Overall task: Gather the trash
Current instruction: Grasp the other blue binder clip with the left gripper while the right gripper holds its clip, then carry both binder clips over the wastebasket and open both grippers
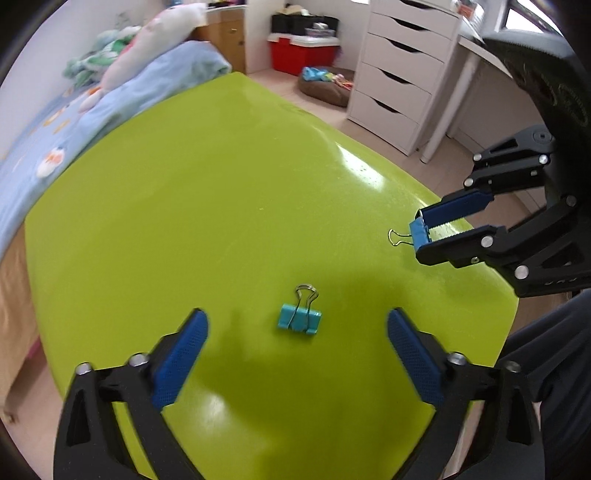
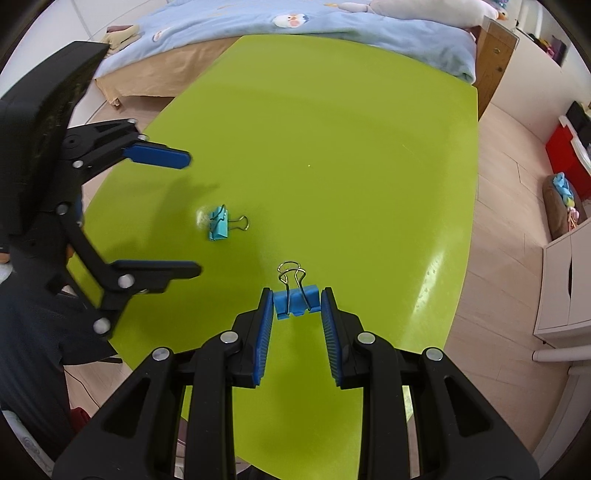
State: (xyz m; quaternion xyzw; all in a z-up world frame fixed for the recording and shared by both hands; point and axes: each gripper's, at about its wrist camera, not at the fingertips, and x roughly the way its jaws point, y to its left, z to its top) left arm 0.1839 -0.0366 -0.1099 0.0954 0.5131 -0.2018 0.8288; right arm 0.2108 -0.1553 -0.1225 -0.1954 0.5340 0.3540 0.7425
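Note:
A teal binder clip (image 1: 299, 318) lies on the green table (image 1: 221, 177), between and just ahead of the fingertips of my left gripper (image 1: 297, 325), which is open and empty. It also shows in the right wrist view (image 2: 218, 226). My right gripper (image 2: 296, 301) is shut on a second blue binder clip (image 2: 295, 301), its wire handles pointing forward. In the left wrist view that gripper (image 1: 419, 232) holds the clip (image 1: 419, 233) near the table's right edge. My left gripper shows at the left of the right wrist view (image 2: 192, 214).
A bed with a blue blanket (image 2: 332, 26) stands along the table's far side. White drawers (image 1: 402, 74), a red bin (image 1: 303, 53) and a pet bed (image 1: 325, 86) stand on the wooden floor beyond the table.

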